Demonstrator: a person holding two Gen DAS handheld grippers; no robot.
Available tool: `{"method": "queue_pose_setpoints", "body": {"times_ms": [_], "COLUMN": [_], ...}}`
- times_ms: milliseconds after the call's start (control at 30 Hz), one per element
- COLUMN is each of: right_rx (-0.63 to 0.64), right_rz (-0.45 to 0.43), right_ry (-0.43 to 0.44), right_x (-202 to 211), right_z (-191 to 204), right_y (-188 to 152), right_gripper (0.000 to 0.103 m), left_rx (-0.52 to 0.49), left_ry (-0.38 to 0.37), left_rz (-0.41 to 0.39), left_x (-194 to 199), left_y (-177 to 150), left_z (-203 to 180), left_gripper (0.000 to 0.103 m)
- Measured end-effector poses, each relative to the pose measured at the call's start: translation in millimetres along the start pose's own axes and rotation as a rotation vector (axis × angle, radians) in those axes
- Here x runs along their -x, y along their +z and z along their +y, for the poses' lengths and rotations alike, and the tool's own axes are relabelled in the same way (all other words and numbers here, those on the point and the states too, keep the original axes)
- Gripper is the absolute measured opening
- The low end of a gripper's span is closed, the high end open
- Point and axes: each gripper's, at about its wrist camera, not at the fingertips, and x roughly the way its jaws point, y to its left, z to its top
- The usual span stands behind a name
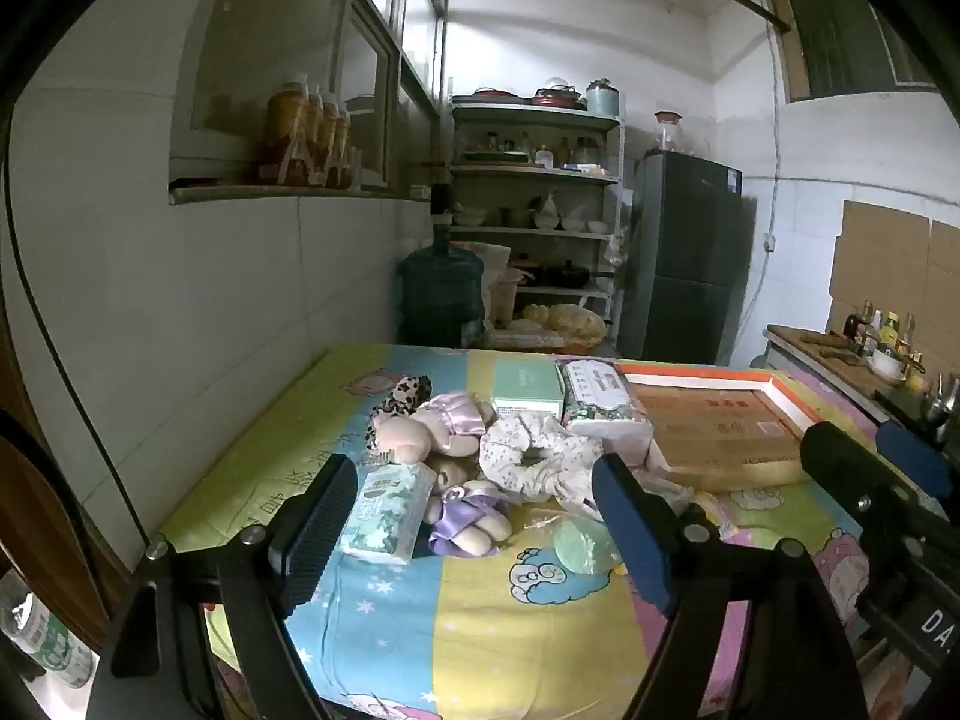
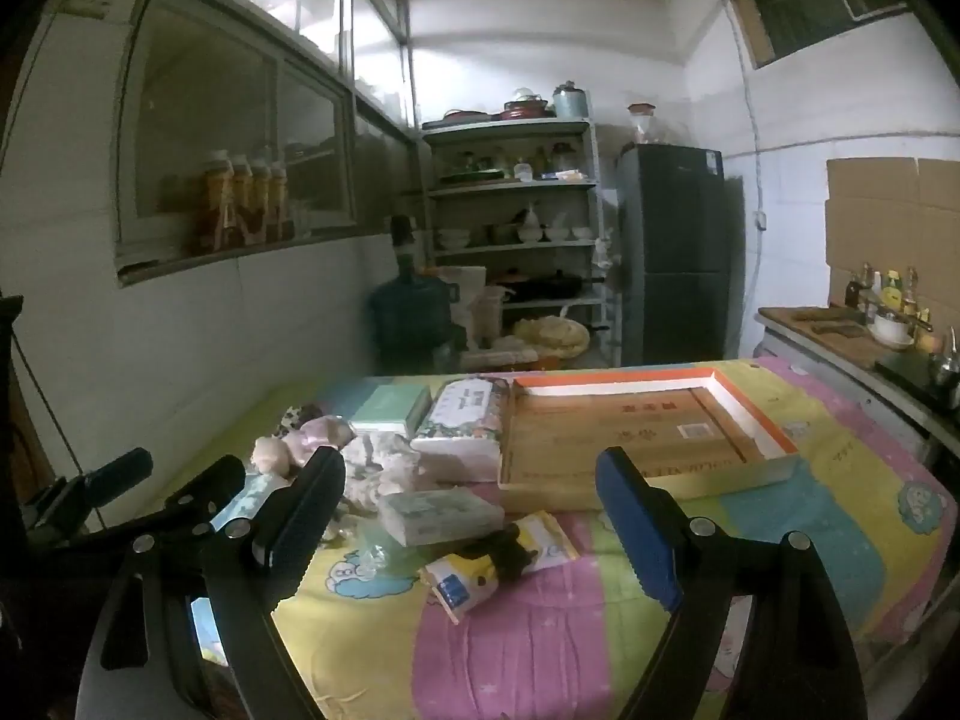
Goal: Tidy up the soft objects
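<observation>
A heap of soft things lies on the colourful sheet [image 1: 456, 612]: a small teal tissue pack [image 1: 387, 516], a doll in a purple dress [image 1: 462, 531], a pink plush doll [image 1: 420, 432], a floral cloth [image 1: 540, 456] and a leopard scrunchie [image 1: 402, 393]. My left gripper [image 1: 474, 525] hovers open just short of the heap, and nothing is between its fingers. My right gripper [image 2: 471, 519] is also open and holds nothing. Beyond it lie a pale tissue pack [image 2: 441, 516] and a yellow-white packet [image 2: 504, 561]. An orange-rimmed cardboard box [image 2: 648, 438] stands open at the right.
A green box [image 1: 528, 396] and a floral tissue pack [image 1: 606, 408] stand behind the heap. A green round thing in plastic [image 1: 585, 546] lies near the left gripper's right finger. The right gripper [image 1: 876, 447] shows at the far right. A wall borders the left; a counter [image 2: 840, 342] stands right.
</observation>
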Motion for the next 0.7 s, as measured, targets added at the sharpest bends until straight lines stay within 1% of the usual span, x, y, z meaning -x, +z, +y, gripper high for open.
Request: {"method": "queue_pose_setpoints", "body": {"times_ms": [700], "right_rx": [0.002], "right_rz": [0.008], "right_ry": [0.021], "right_x": [1.0], "right_z": [3.3], "right_y": [-3.5], "right_gripper": [0.087], "left_rx": [-0.002], "left_ry": [0.002], "left_rz": [0.002], "left_x": [-0.6], "left_y": [-2.1], "left_z": [1.2], "left_gripper": [0.081]}}
